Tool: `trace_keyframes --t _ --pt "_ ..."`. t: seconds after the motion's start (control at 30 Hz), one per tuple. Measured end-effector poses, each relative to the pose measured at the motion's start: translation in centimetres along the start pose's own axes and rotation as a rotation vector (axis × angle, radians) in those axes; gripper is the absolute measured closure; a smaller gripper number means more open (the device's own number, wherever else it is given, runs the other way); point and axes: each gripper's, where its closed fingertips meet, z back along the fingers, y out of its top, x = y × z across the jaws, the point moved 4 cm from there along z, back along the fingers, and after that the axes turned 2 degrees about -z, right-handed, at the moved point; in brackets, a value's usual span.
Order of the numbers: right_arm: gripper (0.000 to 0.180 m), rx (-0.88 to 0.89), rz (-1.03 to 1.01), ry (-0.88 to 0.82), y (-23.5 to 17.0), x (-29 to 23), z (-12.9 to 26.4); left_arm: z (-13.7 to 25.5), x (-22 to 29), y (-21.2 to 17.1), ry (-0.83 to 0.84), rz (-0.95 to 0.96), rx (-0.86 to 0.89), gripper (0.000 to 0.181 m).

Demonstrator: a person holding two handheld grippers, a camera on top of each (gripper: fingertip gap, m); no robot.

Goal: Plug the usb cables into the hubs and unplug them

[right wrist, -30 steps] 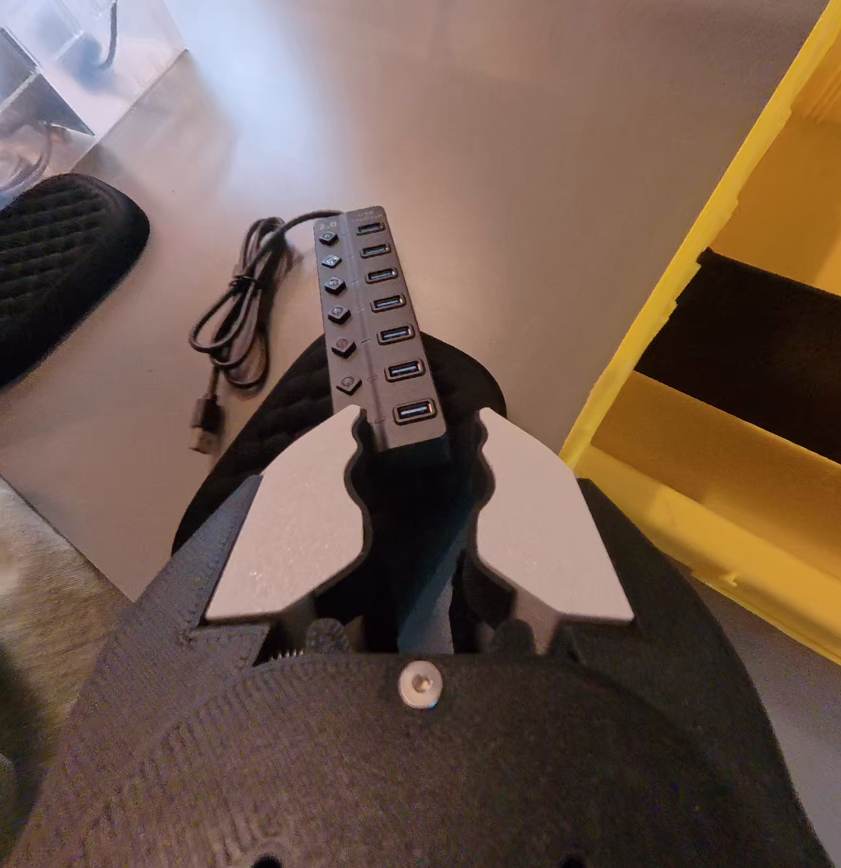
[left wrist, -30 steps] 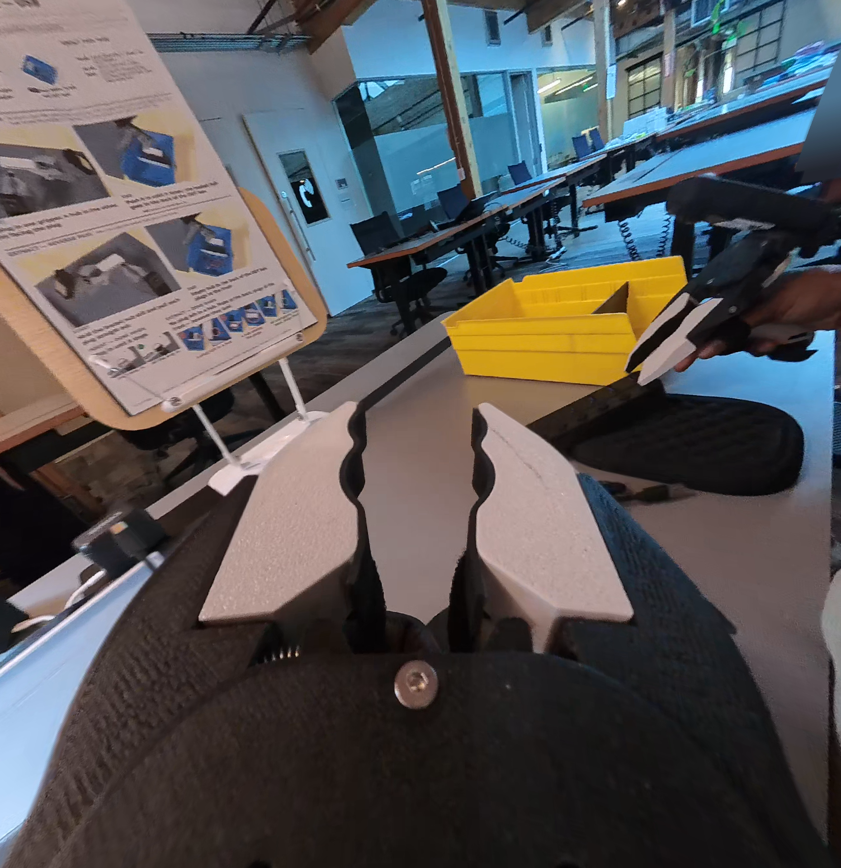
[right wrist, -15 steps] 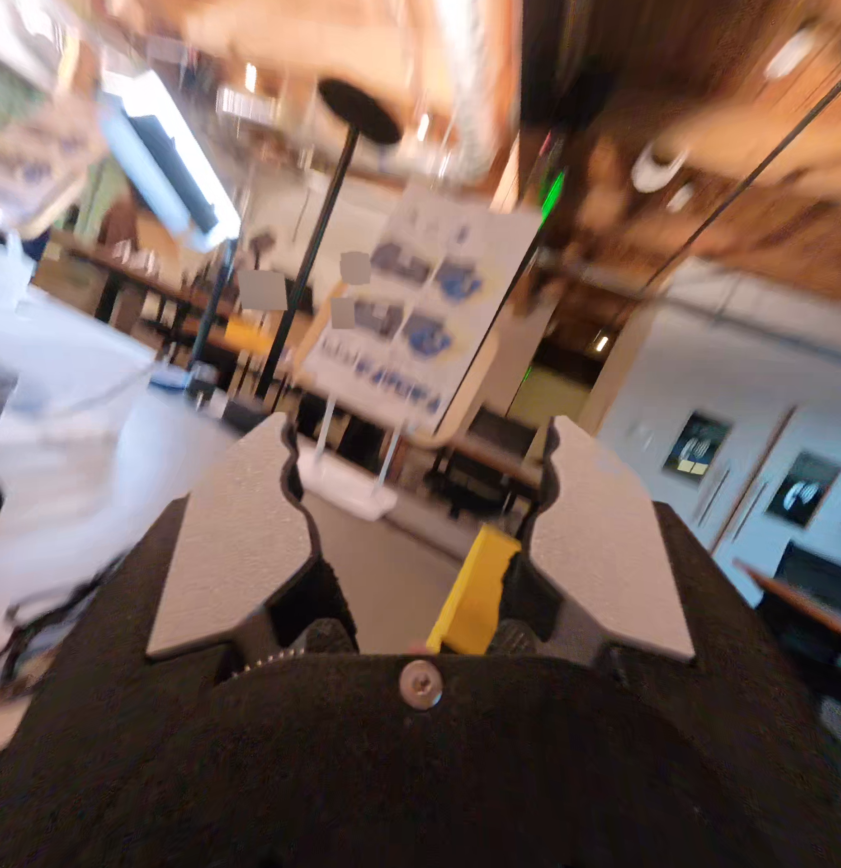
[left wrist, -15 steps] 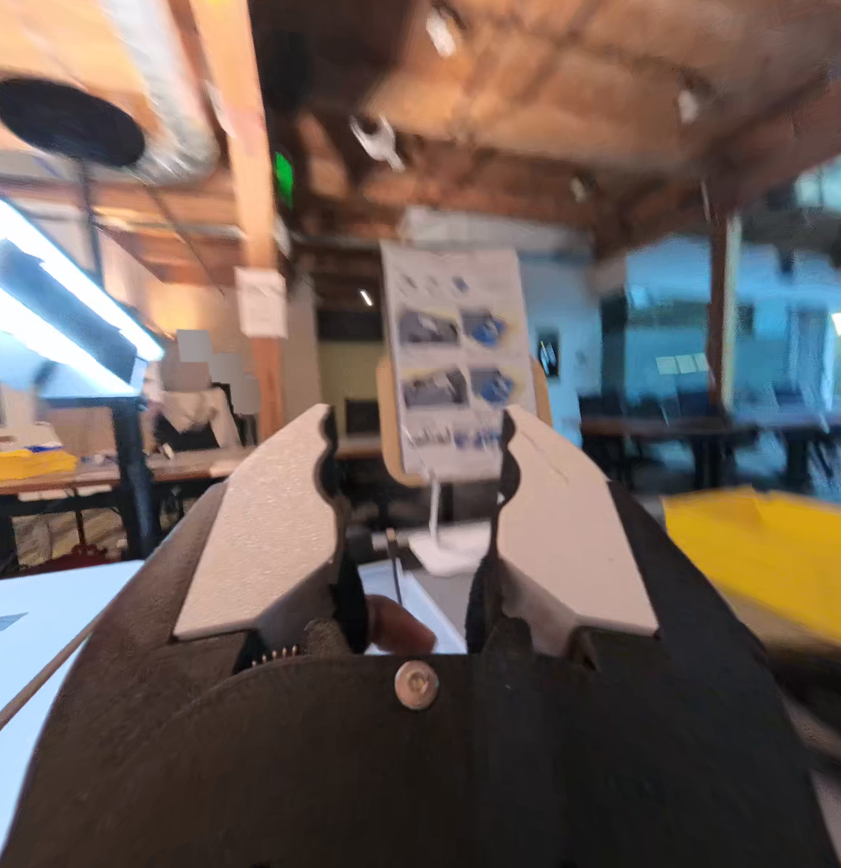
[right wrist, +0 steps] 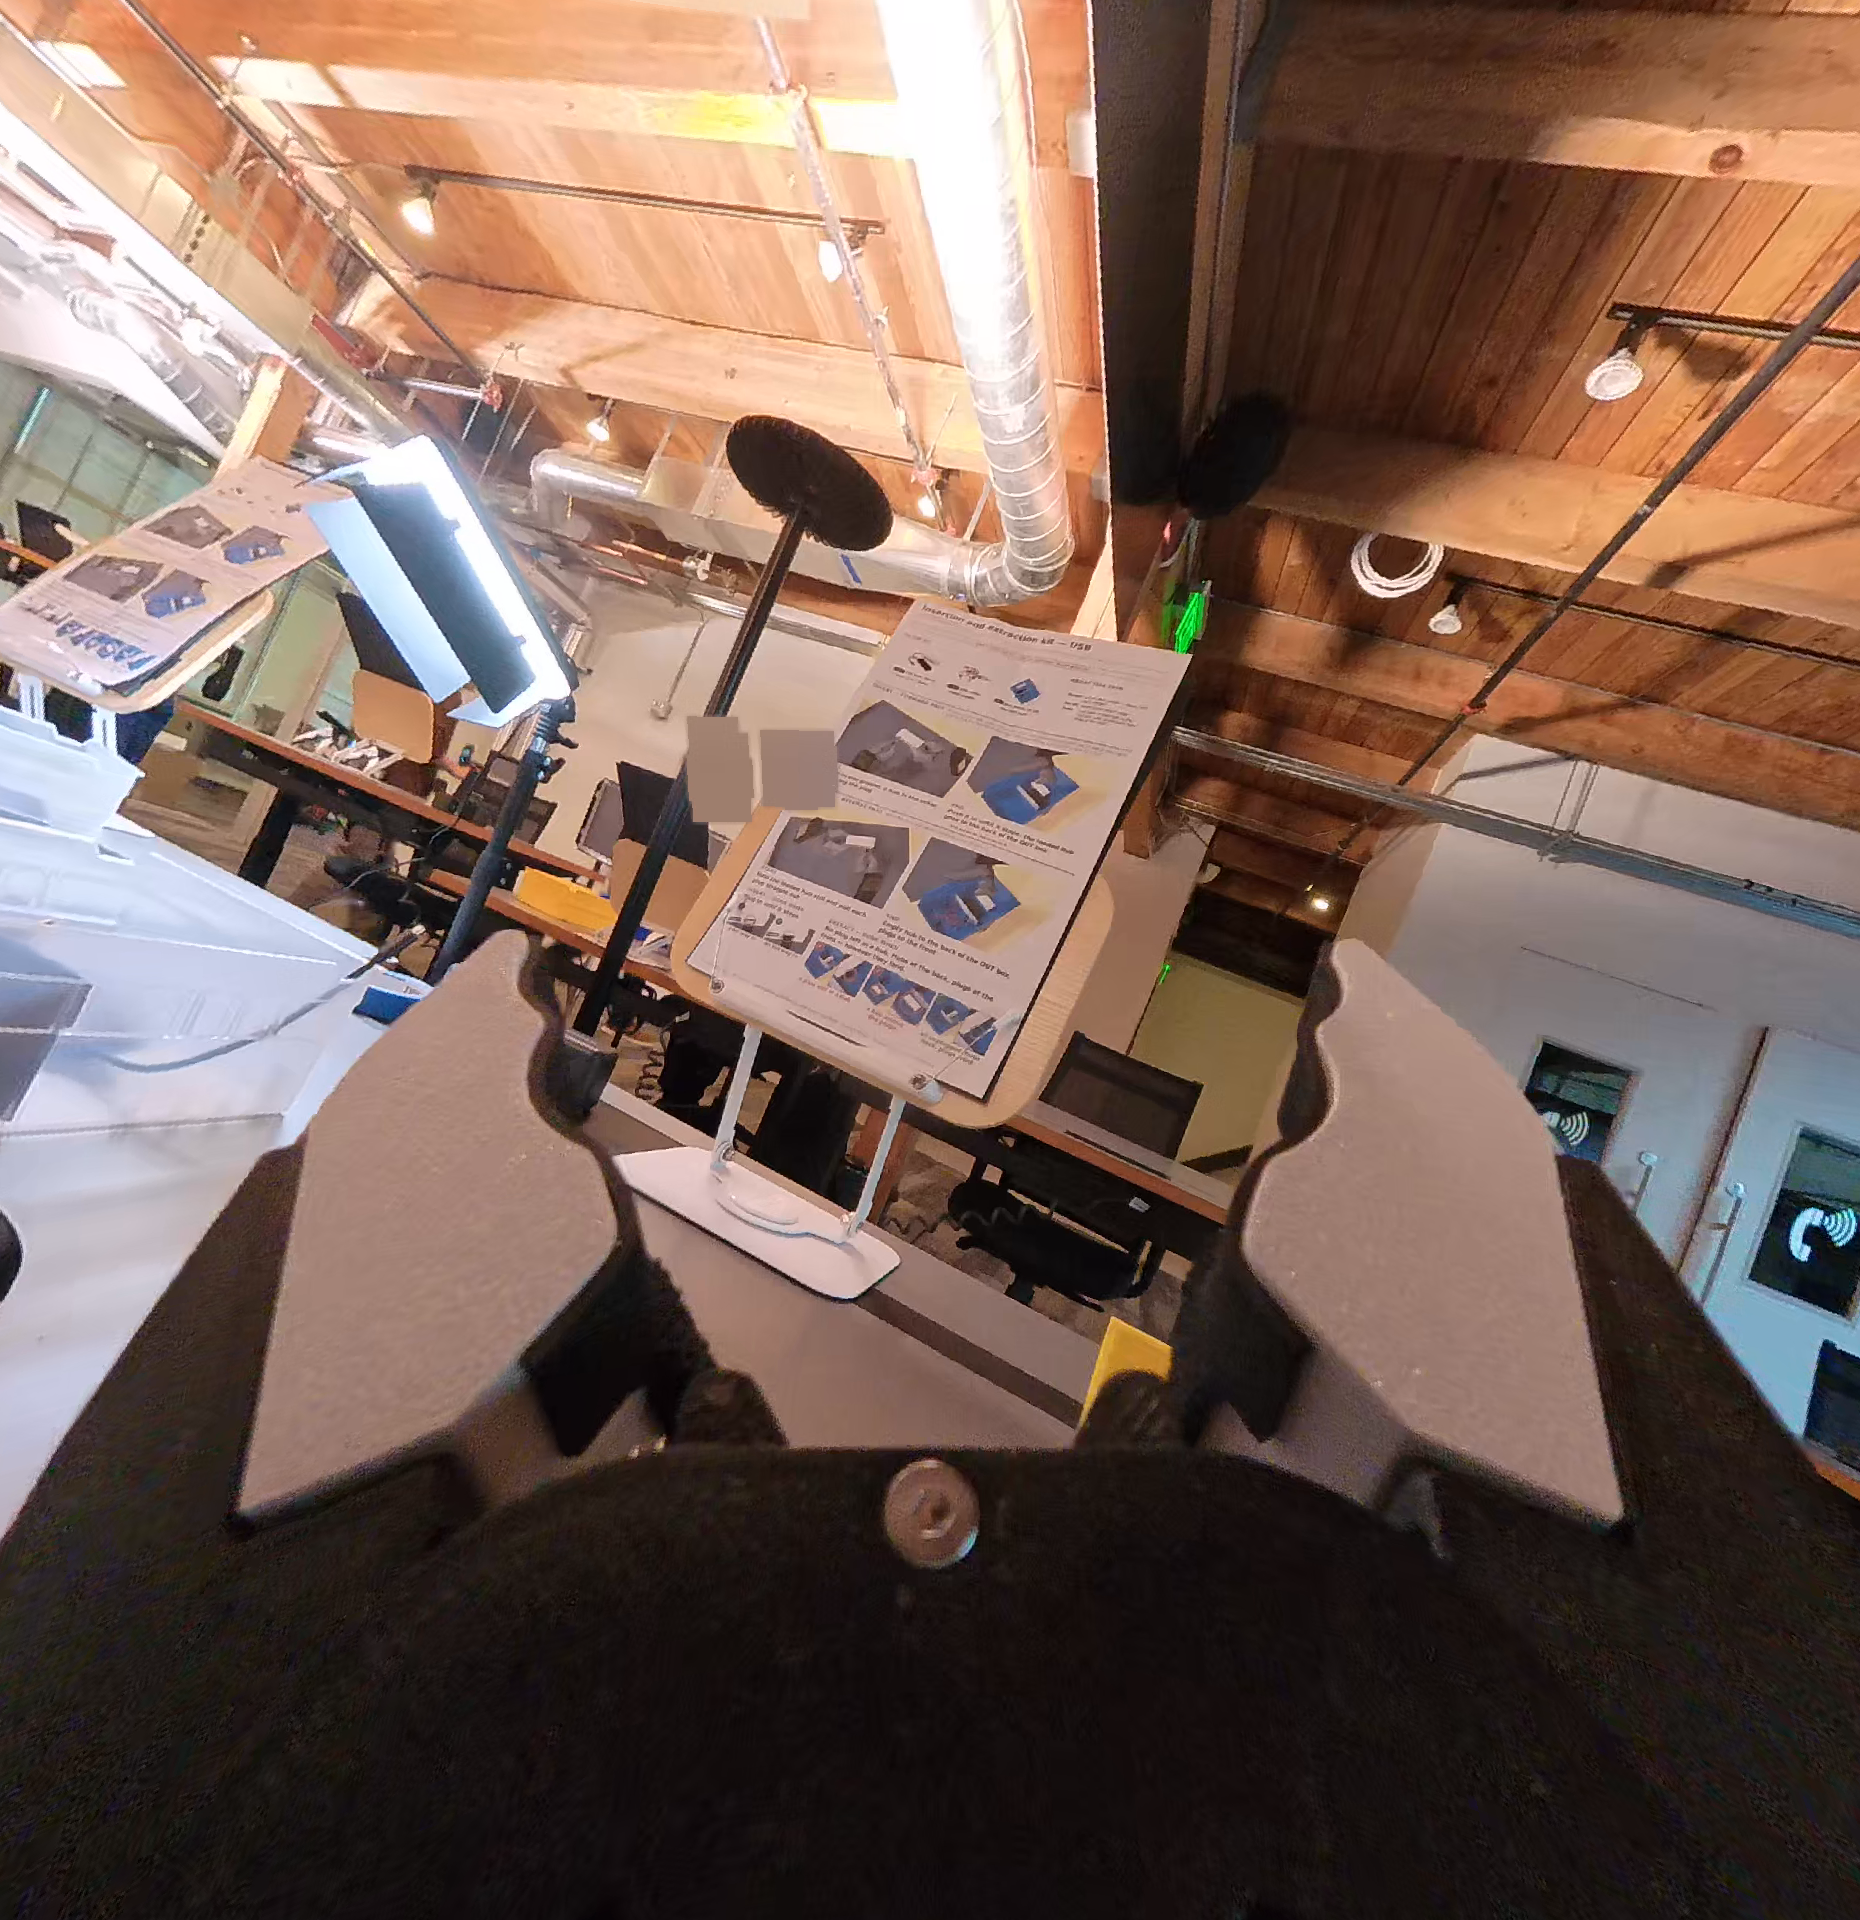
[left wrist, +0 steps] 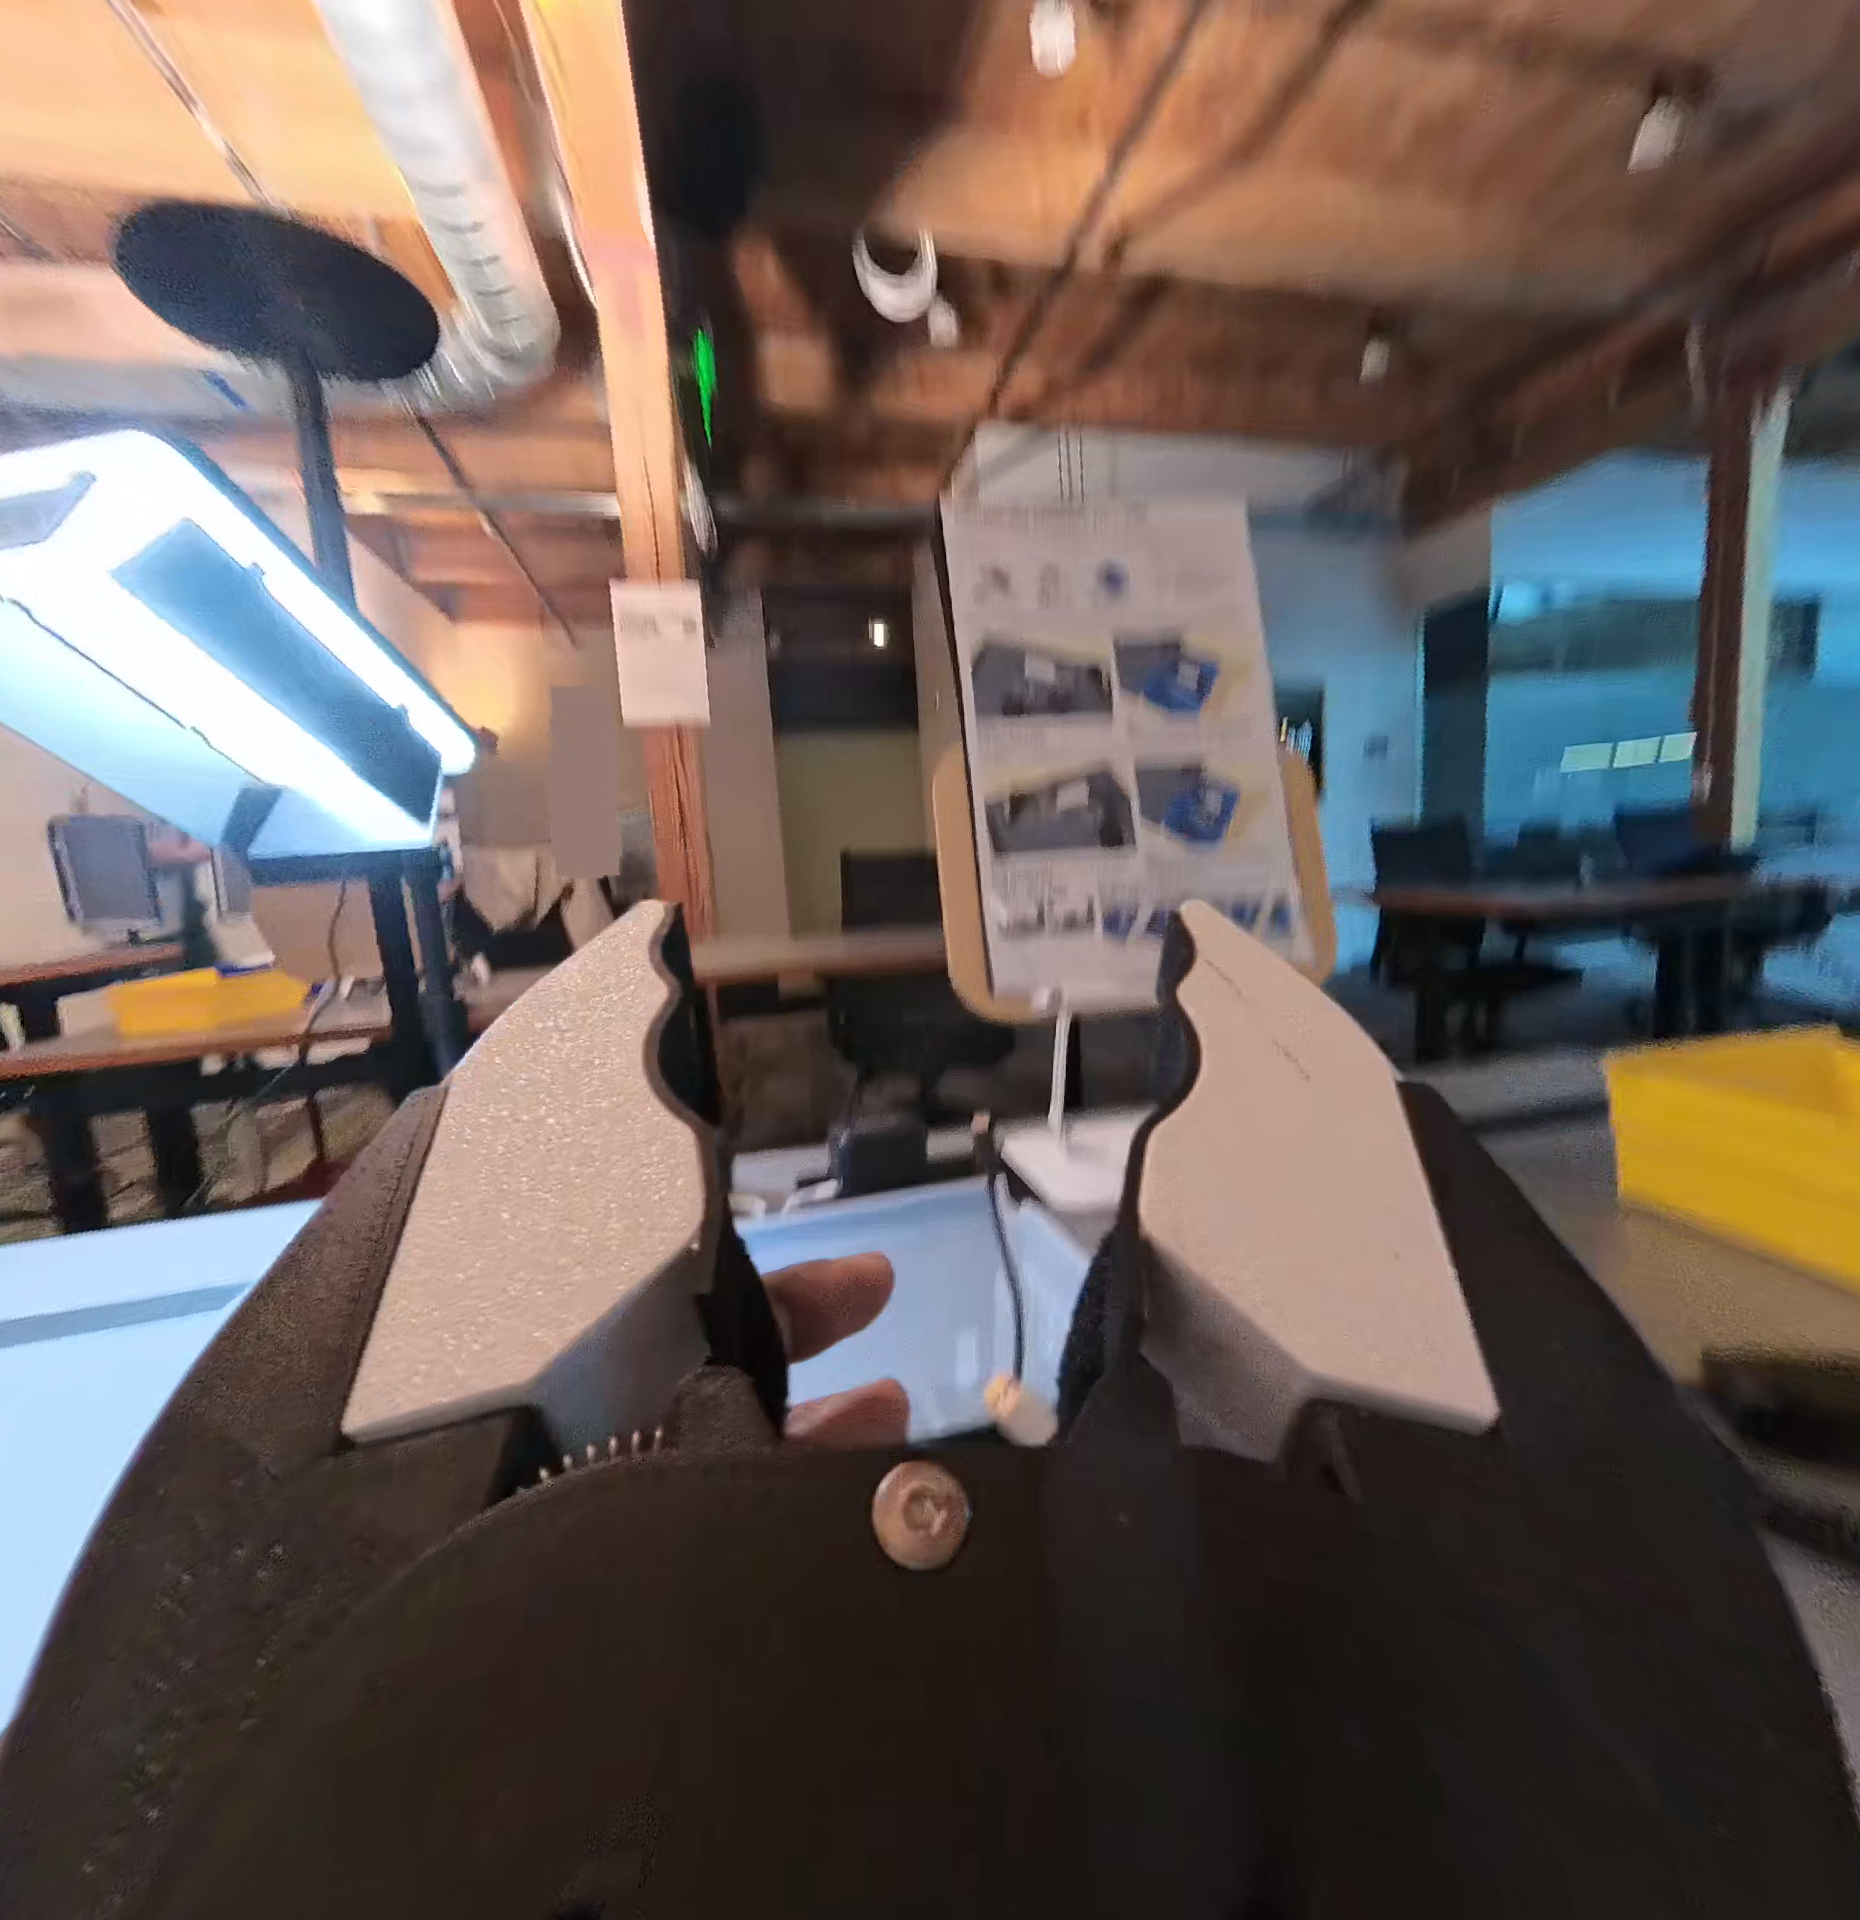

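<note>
Both pairs of fingers spread wide, gripping nothing: left gripper (left wrist: 921, 1039) tipped up toward ceiling beams, right gripper (right wrist: 921, 1039) likewise angled at rafters and ductwork

Judged step: between actions, no plugging or unplugging in hand. Next move calls for tilting both back down to the table (right wrist: 864, 1361) and finding a hub and a plug

Hubs not visible in either view. Only cable showing: a thin dark lead (left wrist: 1004, 1247) low centre of the left view, hanging between the fingers, pale end at the bottom, blurred; whether it belongs to the task cannot be told

Fingertips of a hand (left wrist: 832, 1299) just left of that lead. Yellow bin (left wrist: 1757, 1153) at right edge. Instruction sheet on stand (right wrist: 936, 852) mid-frame in the right view
</note>
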Motion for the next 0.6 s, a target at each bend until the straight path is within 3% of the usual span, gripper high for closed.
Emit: trace_keyframes --t 0.2,0.37,0.5,0.6 --pt "0.056 0.065 -0.038 -0.029 0.7 0.5 0.4 -0.6 1.2 -6.9 -0.129 -0.131 -0.474 0.099" --pt "0.061 0.076 -0.033 -0.055 0.8 0.8 0.5 -1.5 3.9 -12.3 -0.242 0.122 -0.746 0.109" --pt "0.064 0.061 0.017 -0.07 0.8 1.0 0.7 -1.4 4.3 -16.3 -0.239 0.121 -0.91 0.119" --pt "0.067 0.059 0.045 -0.084 0.9 1.2 0.9 -1.3 4.7 -17.1 -0.24 0.148 -0.989 0.13"
